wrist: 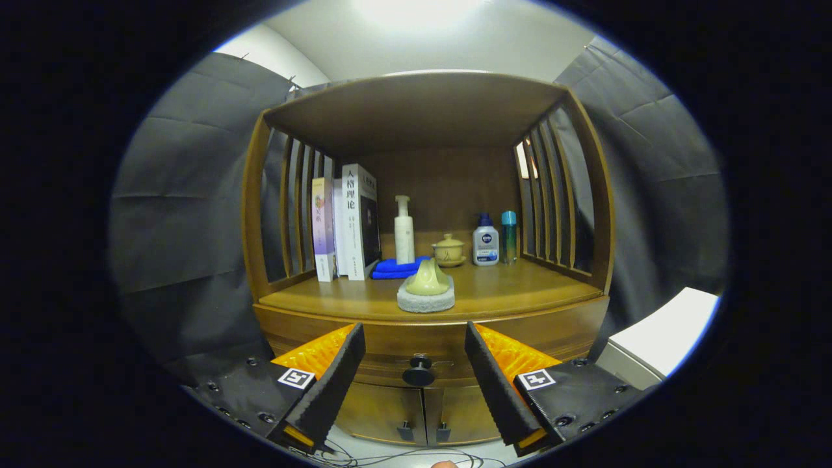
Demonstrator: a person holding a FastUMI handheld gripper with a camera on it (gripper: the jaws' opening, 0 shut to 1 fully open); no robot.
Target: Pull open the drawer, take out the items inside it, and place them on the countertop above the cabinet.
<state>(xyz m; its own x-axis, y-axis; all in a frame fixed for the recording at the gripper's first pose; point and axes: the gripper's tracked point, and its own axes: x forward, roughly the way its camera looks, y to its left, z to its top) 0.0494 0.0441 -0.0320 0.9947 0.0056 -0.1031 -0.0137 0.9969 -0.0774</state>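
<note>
A wooden cabinet stands ahead with its countertop point(513, 286) under a slatted shelf roof. The drawer point(422, 341) below the countertop is shut, and its dark round knob point(418, 373) lies between and a little beyond my fingers. My gripper point(415, 338) is open and holds nothing. On the front of the countertop rests a yellow-green brush handle on a grey sponge pad point(426, 289).
At the back of the countertop stand several books point(344, 224), a white pump bottle point(403, 231), a folded blue cloth point(395, 268), a lidded cup point(449, 251), a lotion bottle point(485, 240) and a teal bottle point(509, 235). Two small doors point(422, 416) sit under the drawer. A white box point(656, 338) stands right.
</note>
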